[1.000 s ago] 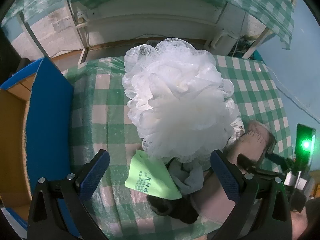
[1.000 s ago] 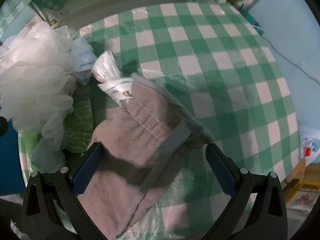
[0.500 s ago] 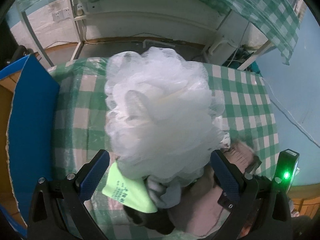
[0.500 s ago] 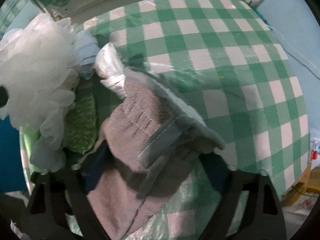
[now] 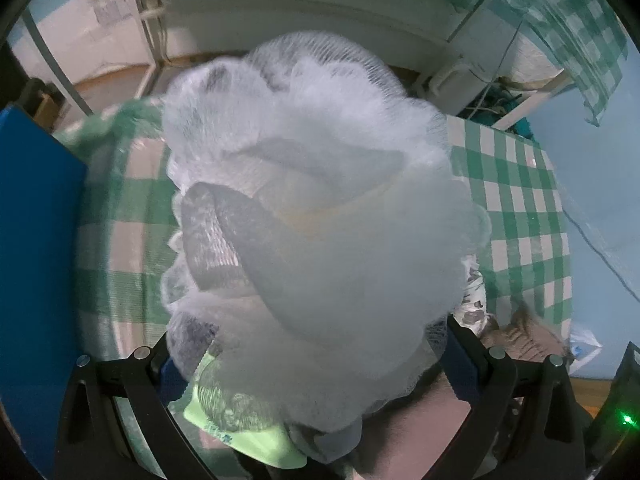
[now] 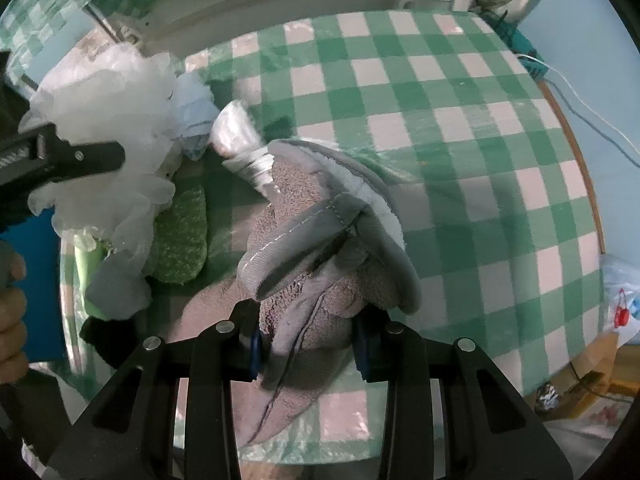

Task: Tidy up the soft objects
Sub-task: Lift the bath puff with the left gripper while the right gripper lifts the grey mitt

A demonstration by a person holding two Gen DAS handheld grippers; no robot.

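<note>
Right gripper (image 6: 306,350): jaws nearly closed, clamped on bunched brown-grey towel (image 6: 320,248); blue pads pressing fabric both sides, rest of towel draped fwd and down onto green-checked tabletop (image 6: 460,120). Just beyond towel, twd upper left: crumpled clear plastic bag (image 6: 236,128), pale blue cloth (image 6: 196,116), green knitted cloth (image 6: 182,232), grey rag (image 6: 116,288), black fabric (image 6: 106,334) at lower left, all close together. Left gripper (image 5: 306,364): jaws spread wide, white mesh bath pouf (image 5: 316,208) between them and bulging well fwd, filling most of left wrist view; blurred. Pouf edges hide both pads, so contact w/ pads not readable; cannot tell if gripped or merely sitting between jaws. In right wrist view, one dark finger of left gripper lying across pouf (image 6: 104,120), pouf seeming raised above the pile. Lime-green cloth (image 5: 248,436) under pouf near left jaw. Blue box wall (image 5: 36,264) at far left of tabletop.
</note>
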